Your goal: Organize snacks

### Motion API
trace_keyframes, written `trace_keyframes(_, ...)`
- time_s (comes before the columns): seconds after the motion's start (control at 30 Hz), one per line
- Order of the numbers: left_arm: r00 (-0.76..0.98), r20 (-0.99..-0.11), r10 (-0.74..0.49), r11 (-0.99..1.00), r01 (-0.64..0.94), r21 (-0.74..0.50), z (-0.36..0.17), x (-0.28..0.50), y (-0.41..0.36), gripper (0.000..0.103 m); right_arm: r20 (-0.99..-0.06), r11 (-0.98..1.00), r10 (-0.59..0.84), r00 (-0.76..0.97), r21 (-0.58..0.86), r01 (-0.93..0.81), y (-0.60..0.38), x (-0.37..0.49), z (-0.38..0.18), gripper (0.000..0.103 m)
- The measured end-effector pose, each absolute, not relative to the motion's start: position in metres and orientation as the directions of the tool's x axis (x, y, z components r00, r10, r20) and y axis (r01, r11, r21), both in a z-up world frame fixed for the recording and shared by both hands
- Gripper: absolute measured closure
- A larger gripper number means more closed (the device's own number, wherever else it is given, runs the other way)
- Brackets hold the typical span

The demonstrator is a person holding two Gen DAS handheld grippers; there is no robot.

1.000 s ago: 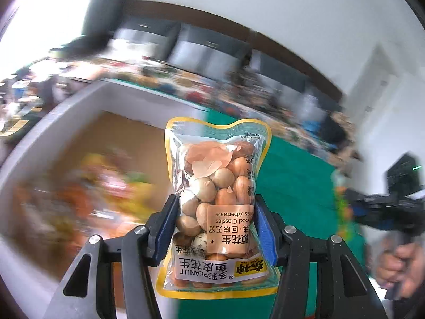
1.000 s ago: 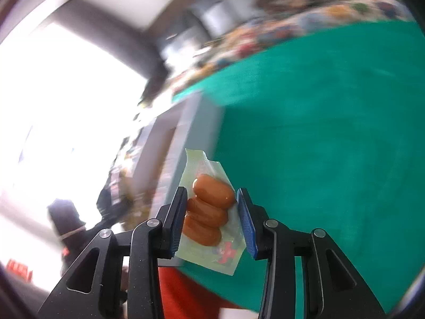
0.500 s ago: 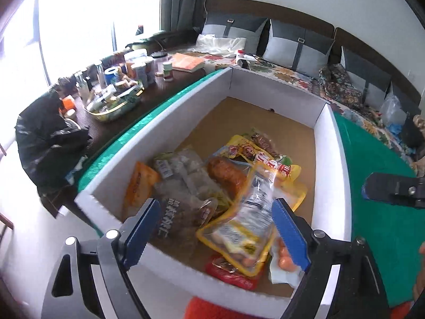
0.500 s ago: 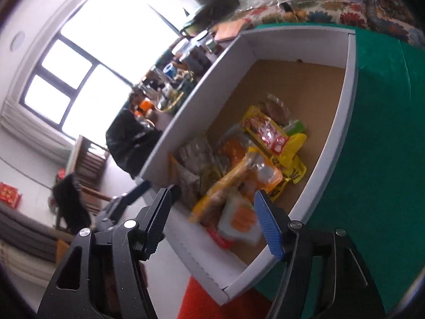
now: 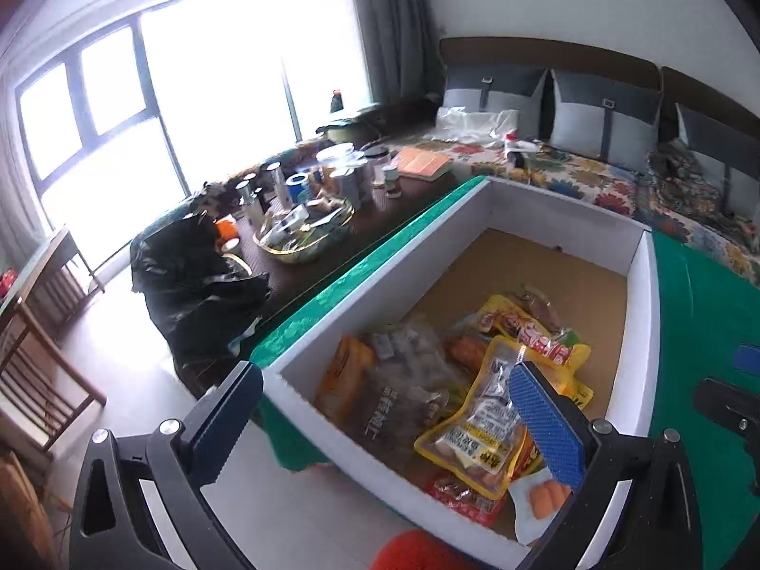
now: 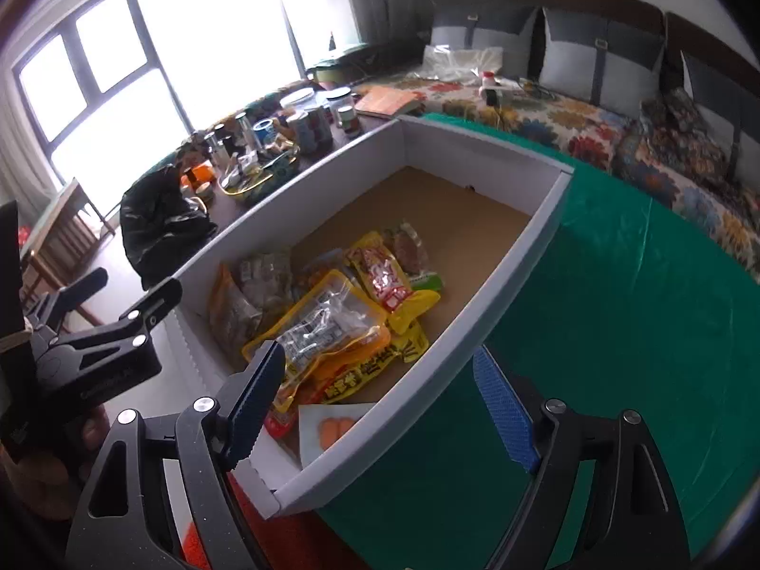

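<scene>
A white-walled cardboard box (image 5: 380, 304) stands on the green tablecloth and holds several snack packs. The yellow-edged peanut bag (image 5: 489, 422) lies on top of the pile, loose. A clear sausage pack (image 5: 541, 503) rests in the box's near corner, also seen from the right wrist as the sausage pack (image 6: 332, 427). My left gripper (image 5: 380, 380) hovers over the box's near end, its jaws opening with nothing between them. My right gripper (image 6: 377, 358) hangs over the box's near wall (image 6: 498, 294), jaws opening and empty. The peanut bag (image 6: 323, 327) shows there too.
Green cloth (image 6: 617, 308) spreads right of the box. Left of it, a dark side table carries jars and a glass bowl (image 5: 304, 237), with a black bag (image 5: 194, 280) beside it. A floral-covered couch (image 5: 593, 180) with grey cushions lies behind. Wooden chairs (image 5: 38, 356) stand at far left.
A second ago each gripper was shut on its pack, peanuts left and sausages right. Both packs now lie in the box, both jaws have spread wide, and both views have swung down onto the box.
</scene>
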State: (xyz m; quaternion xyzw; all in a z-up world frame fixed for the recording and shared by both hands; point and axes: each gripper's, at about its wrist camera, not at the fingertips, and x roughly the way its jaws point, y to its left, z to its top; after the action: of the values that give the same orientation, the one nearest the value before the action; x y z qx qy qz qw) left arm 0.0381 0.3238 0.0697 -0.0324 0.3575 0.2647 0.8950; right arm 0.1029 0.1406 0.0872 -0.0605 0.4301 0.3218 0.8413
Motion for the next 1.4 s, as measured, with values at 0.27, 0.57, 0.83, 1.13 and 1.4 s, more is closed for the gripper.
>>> trace_keyframes(0.27,0.596,-0.702,0.39,0.881,-0.463,0.096,0.071,0.037,0.325,0.0,-0.78,0.763,0.474,0.409,0.133,-0.632,0.159,0.091,0.094,0.019)
trace_keyframes(0.57,0.609,-0.688,0.396,0.891,-0.436,0.126,0.077,0.036,0.322,0.0,-0.807,0.762,0.449,0.384,0.121,-0.636,0.17,0.089,0.094,0.019)
trace_keyframes(0.83,0.57,-0.741,0.355,0.89,-0.449,0.081,0.072,0.035,0.337,0.0,-0.832,0.763,0.401,0.383,0.072,-0.642,0.182,0.089,0.09,0.019)
trace_keyframes(1.13,0.572,-0.744,0.346,0.893,-0.443,0.075,0.075,0.034,0.339,0.0,-0.848,0.765,0.368,0.382,0.042,-0.643,0.194,0.092,0.087,0.019)
trace_keyframes(1.4,0.578,-0.741,0.341,0.897,-0.436,0.074,0.078,0.038,0.337,0.0,-0.85,0.774,0.358,0.386,0.04,-0.631,0.196,0.096,0.089,0.019)
